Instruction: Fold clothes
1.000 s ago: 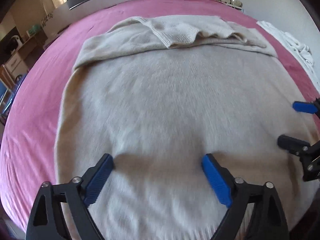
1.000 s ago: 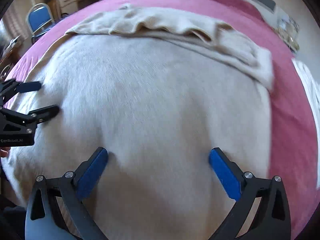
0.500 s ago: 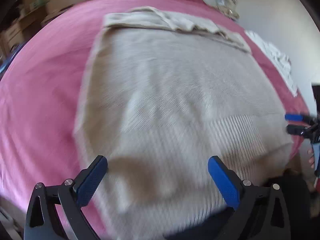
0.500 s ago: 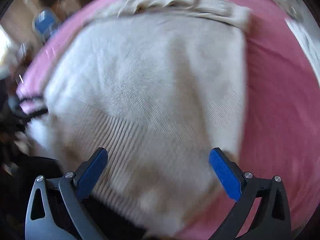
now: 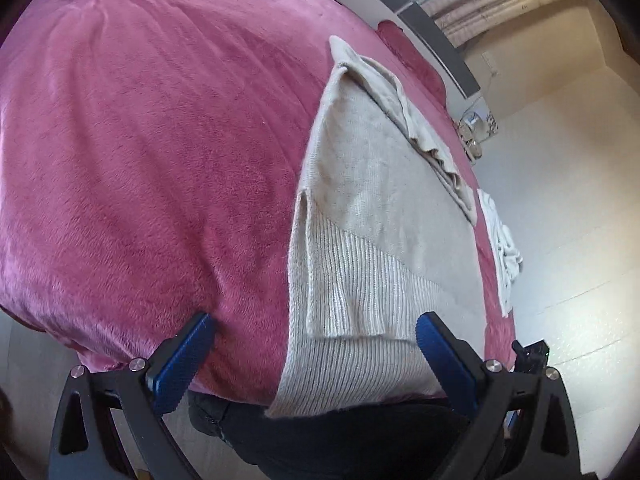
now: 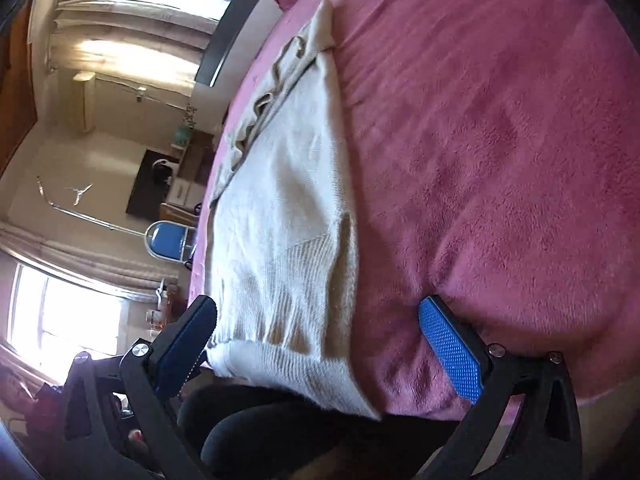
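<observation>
Whereas a second ago both tongs hovered over its middle, the sweater (image 5: 372, 216) now lies centre-right on the bed (image 5: 152, 152) — left tongs (image 5: 316, 356) and right tongs (image 6: 320, 344) wide open, empty, swung toward its side edges — likely a lengthwise fold.

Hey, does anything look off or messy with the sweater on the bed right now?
Yes. The beige sweater has its ribbed hem hanging off the bed's near edge, and one hem corner is flipped back onto the body. Its sleeves lie bunched at the far end.

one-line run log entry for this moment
left tongs: open, empty | right tongs: open, empty | beige sweater: flat on pink bedspread, ribbed hem at near edge
</observation>
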A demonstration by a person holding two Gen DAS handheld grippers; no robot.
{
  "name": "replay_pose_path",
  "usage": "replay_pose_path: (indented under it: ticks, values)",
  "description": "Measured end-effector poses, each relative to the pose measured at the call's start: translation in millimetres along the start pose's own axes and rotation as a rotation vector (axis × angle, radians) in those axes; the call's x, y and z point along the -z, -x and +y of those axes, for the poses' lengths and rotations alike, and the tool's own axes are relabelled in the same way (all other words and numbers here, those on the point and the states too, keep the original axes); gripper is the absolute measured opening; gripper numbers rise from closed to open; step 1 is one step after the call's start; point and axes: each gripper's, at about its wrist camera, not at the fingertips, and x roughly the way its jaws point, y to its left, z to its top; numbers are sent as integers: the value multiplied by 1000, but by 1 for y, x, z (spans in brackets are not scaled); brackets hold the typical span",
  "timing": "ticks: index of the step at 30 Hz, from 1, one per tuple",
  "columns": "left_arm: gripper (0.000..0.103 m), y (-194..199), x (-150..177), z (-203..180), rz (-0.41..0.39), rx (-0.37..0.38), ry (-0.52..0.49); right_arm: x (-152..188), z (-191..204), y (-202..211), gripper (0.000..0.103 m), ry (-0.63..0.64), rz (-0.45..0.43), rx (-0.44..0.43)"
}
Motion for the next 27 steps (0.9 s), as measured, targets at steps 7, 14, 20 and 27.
replay_pose_path:
  ticks: [7,14,20,27]
  values:
    - [103,-9,-1,-18,1,-58,-95,25,19,-31,27,58,99,0]
    - [103,5,1,13,-32,69,53,37,12,-50,28,15,96,-36]
    - [103,11,-1,24,-42,119,88,39,2,-41,26,-18,54,-50]
    - [103,2,-3,15,-20,72,47,43,5,-39,20,19,71,-39]
